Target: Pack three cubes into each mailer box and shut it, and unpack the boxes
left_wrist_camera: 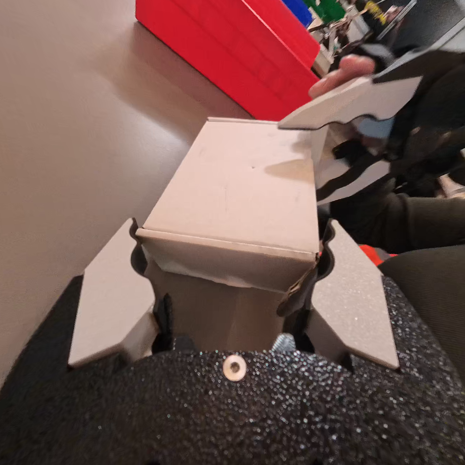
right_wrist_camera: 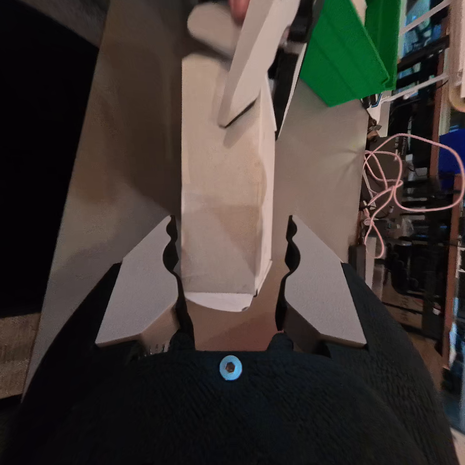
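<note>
Closed mailer box (left_wrist_camera: 234,181), contents hidden, long axis running away between left gripper (left_wrist_camera: 227,241) pads pinching it; right gripper (right_wrist_camera: 231,241) spread, its right pad clear of the box.

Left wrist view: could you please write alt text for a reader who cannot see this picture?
A closed pale cardboard box lies on a beige table, its near end between the fingers of the left tongs, which touch both its sides. The right tongs, held by a hand, are at its far right corner; a red bin stands behind.
</note>
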